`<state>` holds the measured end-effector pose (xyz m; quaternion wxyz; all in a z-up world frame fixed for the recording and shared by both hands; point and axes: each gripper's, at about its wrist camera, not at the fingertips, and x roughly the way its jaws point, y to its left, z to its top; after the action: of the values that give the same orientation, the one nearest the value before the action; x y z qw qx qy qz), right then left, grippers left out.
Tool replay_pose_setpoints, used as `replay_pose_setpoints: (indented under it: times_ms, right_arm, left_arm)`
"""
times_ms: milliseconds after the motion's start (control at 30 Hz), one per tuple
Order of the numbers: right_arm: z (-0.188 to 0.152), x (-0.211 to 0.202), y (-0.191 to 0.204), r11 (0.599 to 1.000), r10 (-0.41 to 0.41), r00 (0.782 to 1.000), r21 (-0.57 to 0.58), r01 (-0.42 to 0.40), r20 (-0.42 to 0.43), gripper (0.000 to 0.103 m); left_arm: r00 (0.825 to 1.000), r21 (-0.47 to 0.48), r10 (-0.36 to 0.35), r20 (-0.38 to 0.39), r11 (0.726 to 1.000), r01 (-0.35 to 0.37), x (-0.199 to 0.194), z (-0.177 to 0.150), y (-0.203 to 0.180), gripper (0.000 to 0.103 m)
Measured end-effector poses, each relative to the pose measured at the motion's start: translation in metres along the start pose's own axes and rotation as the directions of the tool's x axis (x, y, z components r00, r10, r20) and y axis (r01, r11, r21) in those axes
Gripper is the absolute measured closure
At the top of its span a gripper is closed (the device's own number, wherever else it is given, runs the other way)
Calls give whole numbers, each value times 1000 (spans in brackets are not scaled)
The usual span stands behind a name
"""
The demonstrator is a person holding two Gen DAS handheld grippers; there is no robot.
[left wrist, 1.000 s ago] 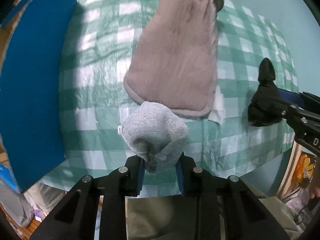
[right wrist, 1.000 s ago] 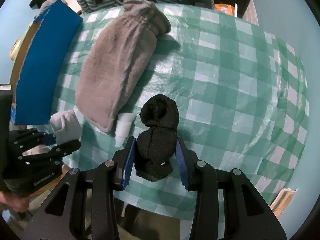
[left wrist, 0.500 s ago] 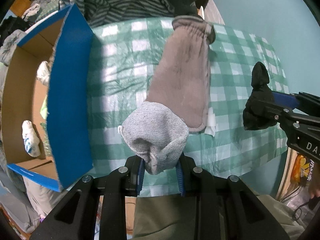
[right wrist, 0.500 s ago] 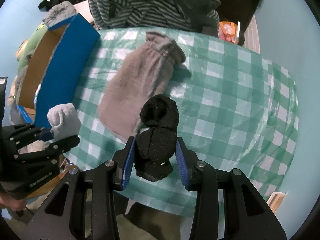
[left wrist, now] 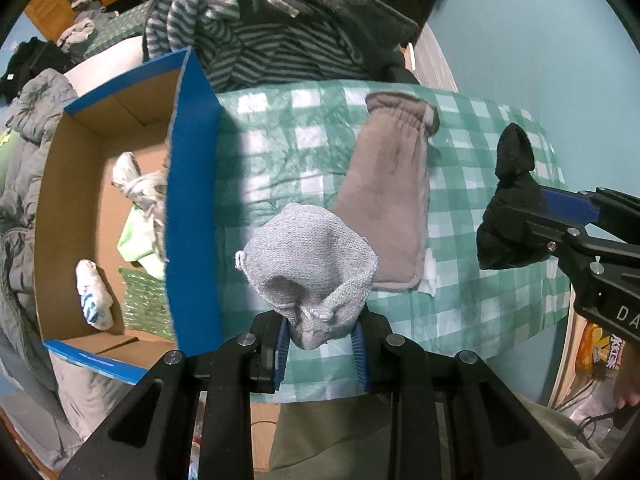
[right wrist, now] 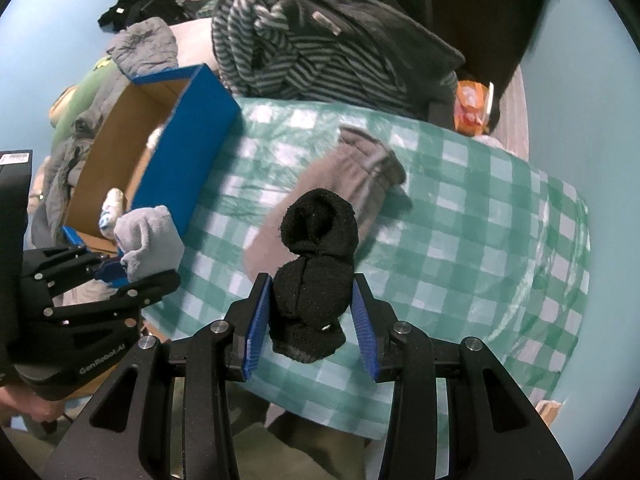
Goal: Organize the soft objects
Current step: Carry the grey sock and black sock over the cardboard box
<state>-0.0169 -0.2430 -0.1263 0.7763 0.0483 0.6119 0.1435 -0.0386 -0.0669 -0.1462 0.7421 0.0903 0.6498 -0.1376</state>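
My left gripper (left wrist: 320,340) is shut on a light grey rolled sock (left wrist: 310,260), held well above the checked table. The same grey sock (right wrist: 148,240) shows at the left of the right wrist view. My right gripper (right wrist: 312,316) is shut on a black rolled sock (right wrist: 316,272), also lifted off the table; that black sock (left wrist: 510,216) appears at the right of the left wrist view. A flat brown-grey sock (left wrist: 388,204) lies on the green checked cloth (left wrist: 480,300), with a white scrap (left wrist: 428,284) at its corner.
An open blue cardboard box (left wrist: 192,200) stands left of the table, holding white rolled socks (left wrist: 94,300) and a green cloth. Striped and dark clothes (left wrist: 280,28) are piled behind the table. A pale blue wall (left wrist: 540,40) lies to the right.
Both grippers have risen with their socks, so the table looks smaller and farther. The blue box's inside and the clothes pile behind have come into view.
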Motion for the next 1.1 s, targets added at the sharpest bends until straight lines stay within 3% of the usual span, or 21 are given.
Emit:
replay_pose_setpoints:
  times_ms: [1100]
  right_arm:
    - [73, 30, 141, 985, 90, 995, -153, -84, 32, 64]
  left_arm:
    - [999, -203, 42, 34, 979, -34, -25, 5, 152, 76]
